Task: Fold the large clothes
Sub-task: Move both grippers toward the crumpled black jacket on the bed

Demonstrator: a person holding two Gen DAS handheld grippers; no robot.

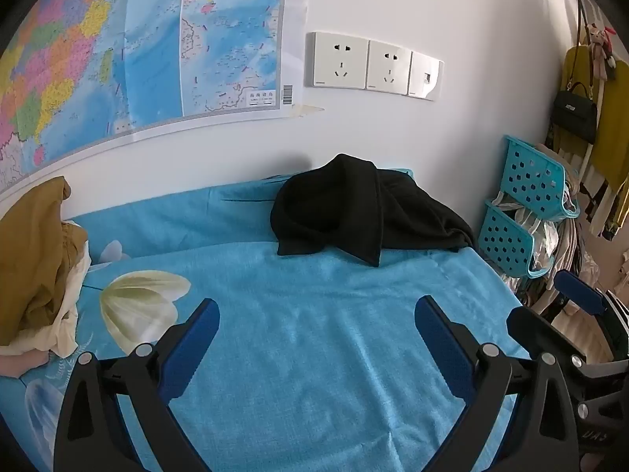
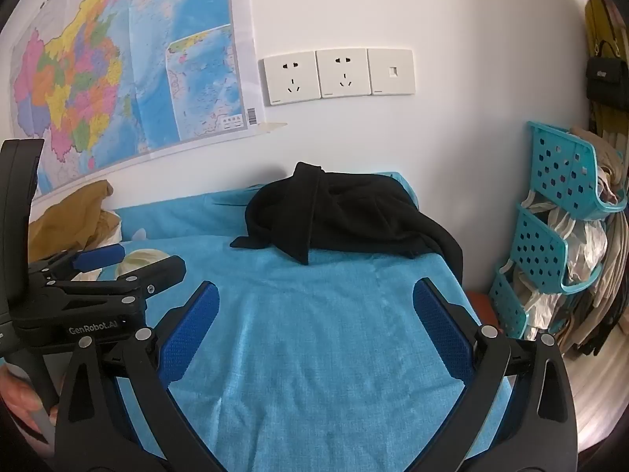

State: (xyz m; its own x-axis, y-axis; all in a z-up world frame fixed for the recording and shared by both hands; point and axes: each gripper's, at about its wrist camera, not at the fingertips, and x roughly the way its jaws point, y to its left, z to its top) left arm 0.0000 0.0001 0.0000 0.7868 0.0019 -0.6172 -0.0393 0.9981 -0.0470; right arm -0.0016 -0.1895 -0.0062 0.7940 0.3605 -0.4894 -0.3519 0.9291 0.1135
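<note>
The black garment (image 1: 354, 212) lay crumpled at the centre of the frame, on the far end of the blue bedspread (image 1: 306, 334) below the 2 sockets (image 1: 369, 63). The left gripper (image 1: 316, 338) and right gripper (image 2: 314, 322) both gaped wide at lower centre, holding nothing.

"GenRobot.AI" on the left tool (image 2: 103, 263).

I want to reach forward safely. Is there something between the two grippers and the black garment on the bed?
Nothing visible. Only bare blue bedcover lies between the open left gripper, the open right gripper and the black garment. The brown clothes lie off to the left.
</note>
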